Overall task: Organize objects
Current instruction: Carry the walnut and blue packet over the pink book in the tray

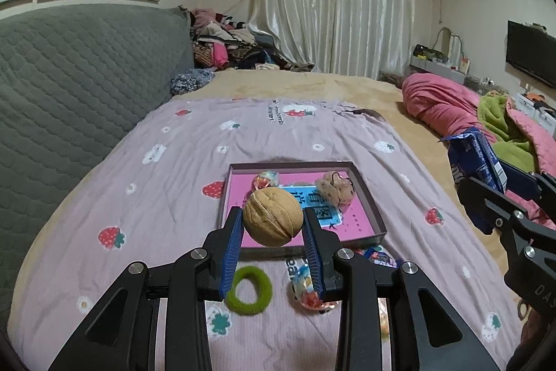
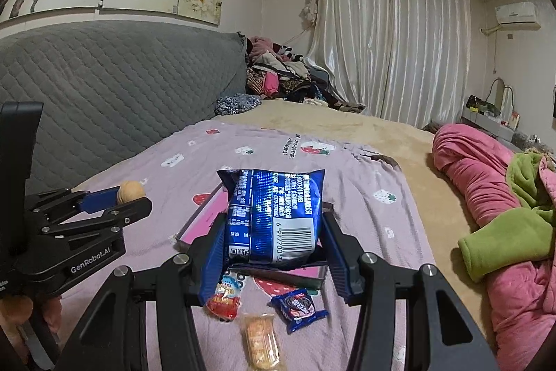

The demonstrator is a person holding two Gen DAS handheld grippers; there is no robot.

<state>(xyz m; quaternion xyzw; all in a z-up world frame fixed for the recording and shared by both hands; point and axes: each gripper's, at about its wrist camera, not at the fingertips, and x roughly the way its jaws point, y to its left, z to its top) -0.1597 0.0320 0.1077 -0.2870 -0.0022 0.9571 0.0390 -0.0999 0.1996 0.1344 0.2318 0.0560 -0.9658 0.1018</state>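
The left claw point(image 1: 272, 233) grips a round tan walnut point(image 1: 272, 217) between its blue pads, held above the near edge of a shallow grey tray with a pink floor point(image 1: 368, 193). The right claw point(image 2: 274, 254) clamps a shiny blue foil snack packet point(image 2: 274, 214) over that tray, which rests on the lilac strawberry-print bedsheet point(image 1: 139, 190).

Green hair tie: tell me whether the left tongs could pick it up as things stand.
Probably not yet. The left tongs are shut on a walnut, so they have no free grip. The green hair tie lies uncovered on the sheet just below them, otherwise unobstructed.
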